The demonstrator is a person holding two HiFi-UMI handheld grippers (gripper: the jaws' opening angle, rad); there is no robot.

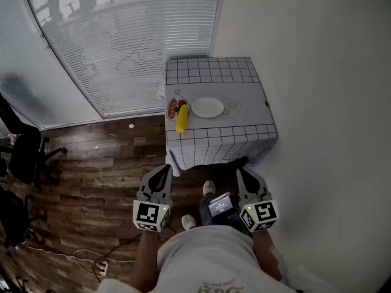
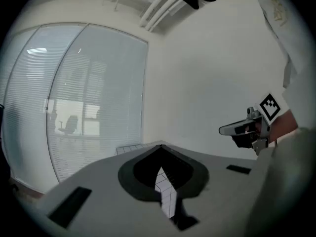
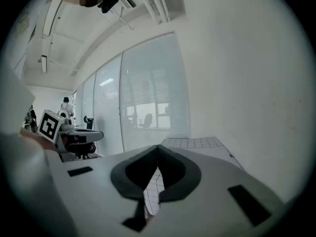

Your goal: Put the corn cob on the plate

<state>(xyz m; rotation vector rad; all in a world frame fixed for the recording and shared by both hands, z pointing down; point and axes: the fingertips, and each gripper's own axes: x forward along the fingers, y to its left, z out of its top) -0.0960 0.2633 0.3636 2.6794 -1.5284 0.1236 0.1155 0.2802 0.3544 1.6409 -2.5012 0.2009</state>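
Note:
A yellow corn cob (image 1: pixel 182 119) lies on the small table (image 1: pixel 244 136) with a grid-patterned cloth, just left of a white plate (image 1: pixel 208 107). Both grippers hang well short of the table, held near the person's waist. My left gripper (image 1: pixel 162 173) is shut with nothing in it, and so is my right gripper (image 1: pixel 244 174). In the left gripper view the shut jaws (image 2: pixel 160 149) point at the table's cloth, and the right gripper (image 2: pixel 237 129) shows at the side. In the right gripper view the shut gripper (image 3: pixel 158 149) faces the table top (image 3: pixel 190 143).
A red item (image 1: pixel 173 108) lies beside the corn on the cloth. A white wall runs along the right, window blinds (image 1: pixel 122 41) at the back. Office chairs (image 1: pixel 24 157) stand at the left on the wood floor, and a cable (image 1: pixel 91 258) trails near my feet.

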